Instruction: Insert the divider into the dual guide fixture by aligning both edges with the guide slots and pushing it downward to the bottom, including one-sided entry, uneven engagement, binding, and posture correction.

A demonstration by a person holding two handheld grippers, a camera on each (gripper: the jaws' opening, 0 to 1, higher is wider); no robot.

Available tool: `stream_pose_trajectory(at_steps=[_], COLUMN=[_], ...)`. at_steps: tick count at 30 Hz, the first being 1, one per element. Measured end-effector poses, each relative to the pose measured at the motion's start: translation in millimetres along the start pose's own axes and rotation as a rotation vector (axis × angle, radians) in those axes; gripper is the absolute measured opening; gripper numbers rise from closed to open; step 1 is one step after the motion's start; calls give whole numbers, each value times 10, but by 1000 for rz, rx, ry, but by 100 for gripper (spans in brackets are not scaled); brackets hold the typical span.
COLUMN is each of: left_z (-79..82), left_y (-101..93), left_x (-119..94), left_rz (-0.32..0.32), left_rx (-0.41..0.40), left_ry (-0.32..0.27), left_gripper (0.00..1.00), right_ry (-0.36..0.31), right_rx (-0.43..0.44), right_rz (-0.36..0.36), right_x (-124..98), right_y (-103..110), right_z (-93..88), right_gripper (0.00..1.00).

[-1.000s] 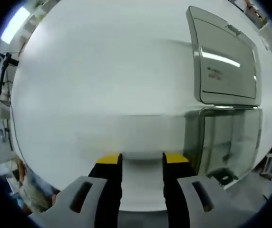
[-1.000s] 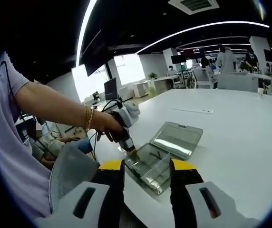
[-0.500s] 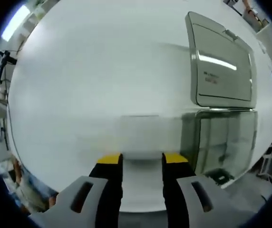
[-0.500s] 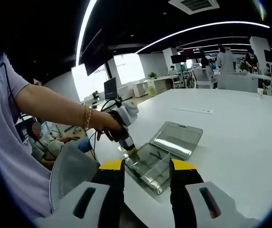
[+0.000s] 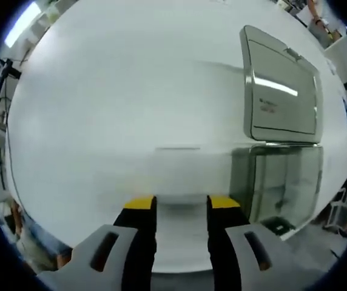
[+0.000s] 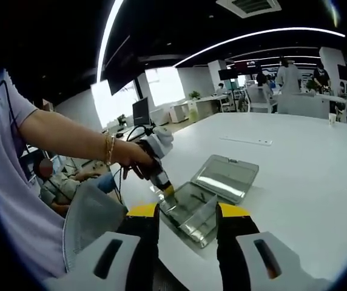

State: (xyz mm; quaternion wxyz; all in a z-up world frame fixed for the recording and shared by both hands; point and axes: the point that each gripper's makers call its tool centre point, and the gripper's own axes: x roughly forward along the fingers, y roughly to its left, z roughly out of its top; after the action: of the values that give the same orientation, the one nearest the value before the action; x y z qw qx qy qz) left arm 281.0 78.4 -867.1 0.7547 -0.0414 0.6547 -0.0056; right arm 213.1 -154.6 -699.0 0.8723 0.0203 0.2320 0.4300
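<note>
A clear plastic box [image 5: 286,185] lies at the table's edge with its hinged lid [image 5: 279,85] folded open flat. In the left gripper view it is to the right of my left gripper [image 5: 181,203]. A clear, almost invisible divider sheet [image 5: 178,173] stands between the left jaws, which are closed on its two side edges, over bare white table [image 5: 113,103]. In the right gripper view a hand holds the left gripper [image 6: 168,193] with its tip at the near left corner of the box [image 6: 188,212], beside the lid [image 6: 225,177]. My right gripper [image 6: 187,213] hangs open above the box, holding nothing.
The person's bare arm [image 6: 70,136] and sleeve come in from the left of the right gripper view. A thin white strip [image 6: 246,141] lies farther along the table and a cup [image 6: 332,117] at its far right. People and desks stand in the background.
The left gripper view has drifted slightly, so the box sits a little differently in it. In the right gripper view the hand with the left gripper has shifted only a little.
</note>
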Motion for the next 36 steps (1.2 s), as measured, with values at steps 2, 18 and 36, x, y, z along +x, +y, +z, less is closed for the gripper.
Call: stream_pose_trajectory(at_steps=[2, 18, 36], left_z=[-8, 20, 52], left_y=[-4, 39, 93], left_x=[-3, -99, -408], left_rz=[-6, -65, -226], left_rx=[-2, -27, -119], left_ry=[-3, -66, -239], left_gripper=[30, 30, 30], right_ry=[4, 10, 11], right_rx=[-1, -5, 11], right_rz=[0, 12, 8], right_x=[5, 45, 81], right_y=[4, 43, 62], right_z=[-7, 5, 46], right_gripper=[33, 33, 30])
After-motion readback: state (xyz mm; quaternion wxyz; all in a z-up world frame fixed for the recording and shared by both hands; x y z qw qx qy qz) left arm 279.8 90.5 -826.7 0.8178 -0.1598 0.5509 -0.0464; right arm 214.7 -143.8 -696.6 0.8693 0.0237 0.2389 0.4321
